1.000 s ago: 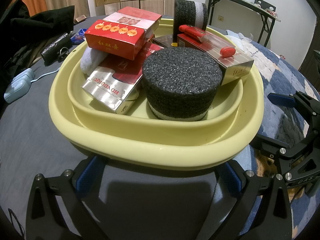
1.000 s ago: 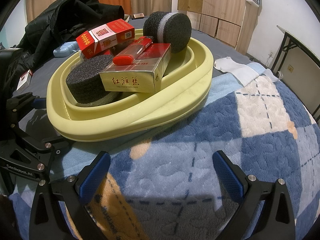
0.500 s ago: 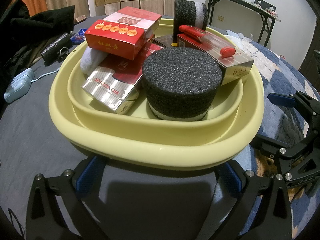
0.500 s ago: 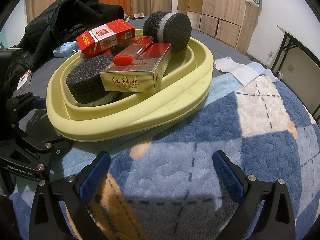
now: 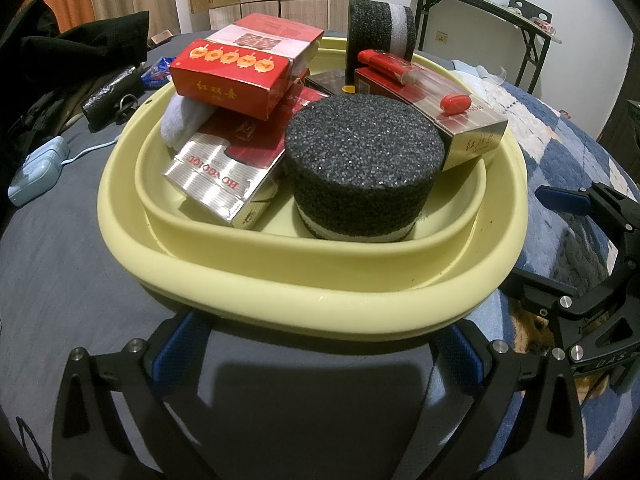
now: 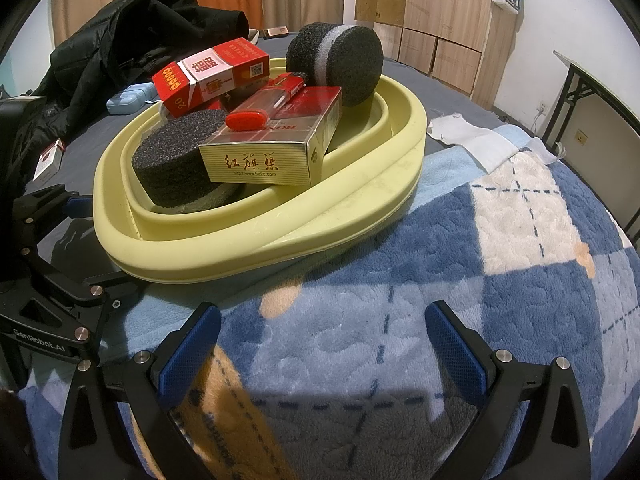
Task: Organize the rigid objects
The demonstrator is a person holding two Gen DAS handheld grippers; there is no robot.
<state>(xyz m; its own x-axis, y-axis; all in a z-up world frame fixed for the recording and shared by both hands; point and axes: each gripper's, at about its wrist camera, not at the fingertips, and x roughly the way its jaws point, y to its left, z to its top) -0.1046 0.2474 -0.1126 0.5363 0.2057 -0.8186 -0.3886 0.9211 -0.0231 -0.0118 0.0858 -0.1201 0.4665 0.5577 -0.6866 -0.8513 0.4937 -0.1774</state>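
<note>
1. The basin point(image 5: 280, 300) sits on the bed point(image 5: 60, 260), partly on the blanket point(image 6: 460, 280).
2. The left tool point(image 5: 316, 356) faces its near rim, fingers wide apart, holding nothing.
3. The right tool point(image 6: 320, 344) hovers over the blanket, equally wide, empty.
4. Inside lie a foam disc point(image 5: 364, 168), a second disc point(image 6: 340, 64) on edge, red boxes point(image 5: 232, 76), a gold box point(image 6: 272, 152) and a lighter point(image 6: 276, 100) on top of it.
</note>
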